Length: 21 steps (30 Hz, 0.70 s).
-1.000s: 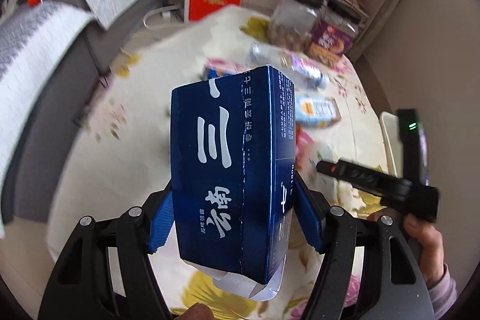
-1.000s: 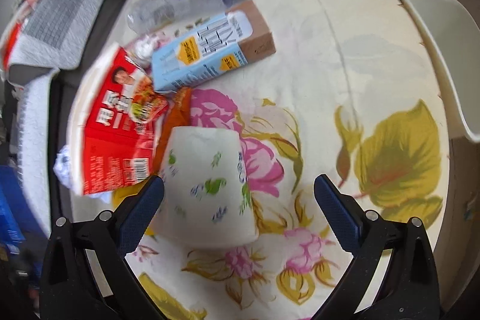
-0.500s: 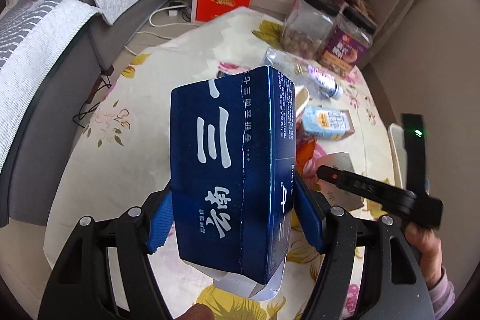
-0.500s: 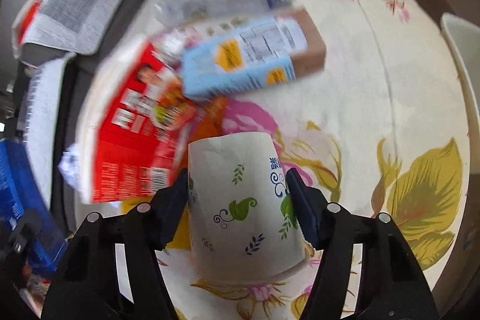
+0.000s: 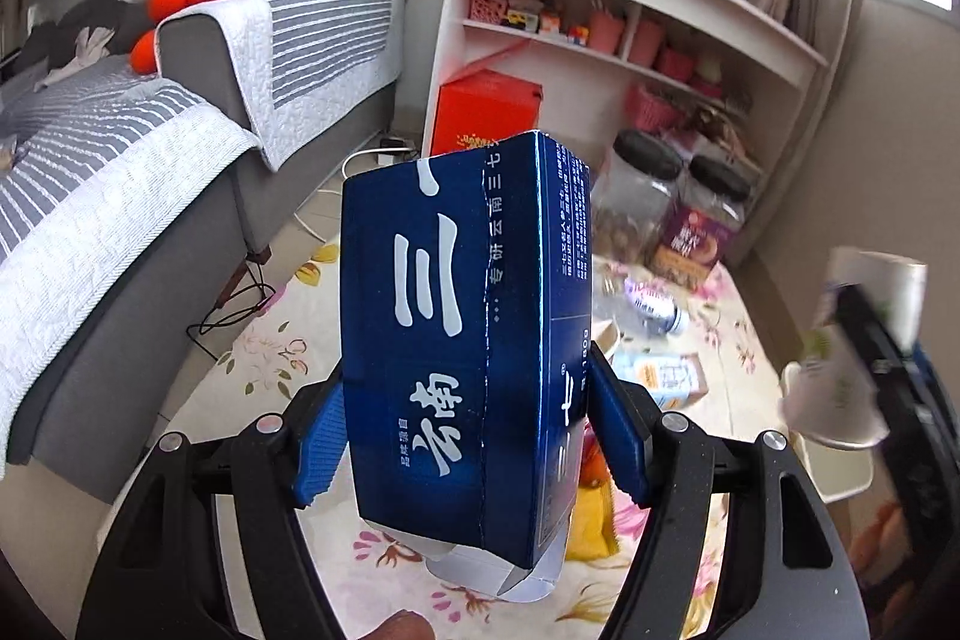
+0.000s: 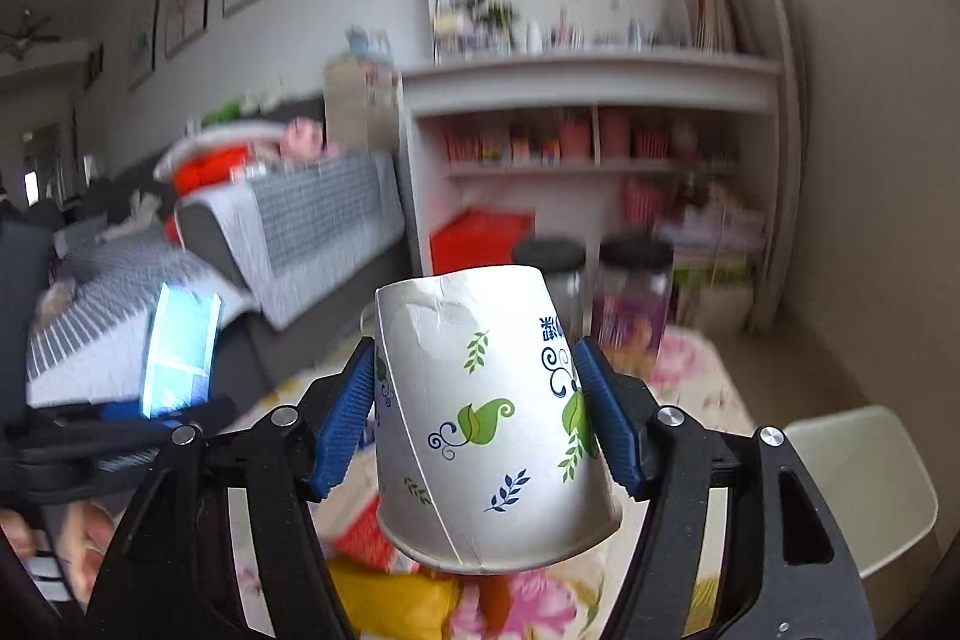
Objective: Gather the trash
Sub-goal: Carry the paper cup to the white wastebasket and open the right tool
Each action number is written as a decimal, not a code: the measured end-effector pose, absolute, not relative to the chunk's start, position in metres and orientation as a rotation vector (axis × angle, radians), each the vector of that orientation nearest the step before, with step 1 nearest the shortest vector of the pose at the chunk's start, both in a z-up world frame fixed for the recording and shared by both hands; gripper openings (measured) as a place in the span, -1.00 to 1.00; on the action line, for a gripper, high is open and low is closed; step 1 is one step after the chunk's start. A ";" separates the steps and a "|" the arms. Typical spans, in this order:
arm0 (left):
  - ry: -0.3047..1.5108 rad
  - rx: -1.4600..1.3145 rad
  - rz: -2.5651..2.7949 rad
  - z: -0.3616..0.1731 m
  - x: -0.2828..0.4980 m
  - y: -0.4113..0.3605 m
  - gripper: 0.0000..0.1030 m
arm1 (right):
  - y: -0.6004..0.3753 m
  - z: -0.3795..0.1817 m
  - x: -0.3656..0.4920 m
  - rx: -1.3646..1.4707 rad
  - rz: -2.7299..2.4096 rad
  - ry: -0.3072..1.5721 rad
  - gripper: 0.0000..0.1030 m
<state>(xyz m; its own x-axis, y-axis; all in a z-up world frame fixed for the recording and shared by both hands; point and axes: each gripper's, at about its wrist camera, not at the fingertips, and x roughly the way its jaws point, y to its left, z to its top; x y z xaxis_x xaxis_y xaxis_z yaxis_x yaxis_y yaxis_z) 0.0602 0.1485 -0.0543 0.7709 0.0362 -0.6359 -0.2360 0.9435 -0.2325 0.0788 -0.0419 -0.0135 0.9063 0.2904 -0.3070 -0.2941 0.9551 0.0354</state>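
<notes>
Two grippers, each with a piece of trash between its blue pads. Left gripper (image 5: 468,445): jaws set part-way open and clamped on the two narrow sides of a dark blue carton (image 5: 465,340), which stands upright, its top leaning away and an open white flap hanging at the bottom end. Right gripper (image 6: 474,421): jaws easing slightly apart, yet the pads touch both sides of an inverted paper cup (image 6: 486,424) printed with green leaves; the cup's base is dented and its wide rim faces down, clear of the table.

Handling, as judged: both items are light and thin-walled. The carton looks empty and will buckle under firm pressure; the flat side panels near its lower half give the surest hold. The cup is softer still, already creased, and tapers, so it could slip downward out of a loose grip; holding near the stiffer rolled rim would be safer.

Beyond the grippers, on the floral tablecloth (image 5: 282,370), lie a pale blue drink carton (image 5: 660,376) and a clear plastic bottle (image 5: 651,307). Farther back stand two black-lidded jars (image 5: 651,196), then white shelving (image 5: 630,10).
</notes>
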 end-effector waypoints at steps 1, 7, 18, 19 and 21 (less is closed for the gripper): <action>0.672 -0.326 0.150 -0.054 0.062 0.149 0.34 | -0.044 -0.009 0.077 -0.008 0.298 0.297 0.24; 0.644 -0.328 0.166 -0.045 0.067 0.143 0.34 | -0.064 0.010 0.076 0.026 0.273 0.257 0.24; 0.609 -0.305 0.131 -0.036 0.084 0.106 0.34 | -0.107 0.023 0.076 0.032 0.138 0.222 0.24; 0.611 -0.297 0.127 -0.037 0.084 0.101 0.34 | -0.115 0.023 0.078 0.032 0.114 0.225 0.24; 0.616 -0.287 0.113 -0.038 0.088 0.090 0.34 | -0.127 0.022 0.080 0.032 0.079 0.225 0.24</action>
<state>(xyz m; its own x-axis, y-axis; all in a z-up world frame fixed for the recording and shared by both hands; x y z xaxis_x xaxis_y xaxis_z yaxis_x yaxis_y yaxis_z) 0.0882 0.0903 -0.0377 0.8115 0.0192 -0.5841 -0.1893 0.9542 -0.2317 0.0799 -0.1268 0.0220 0.9717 0.0817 -0.2217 -0.0745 0.9964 0.0407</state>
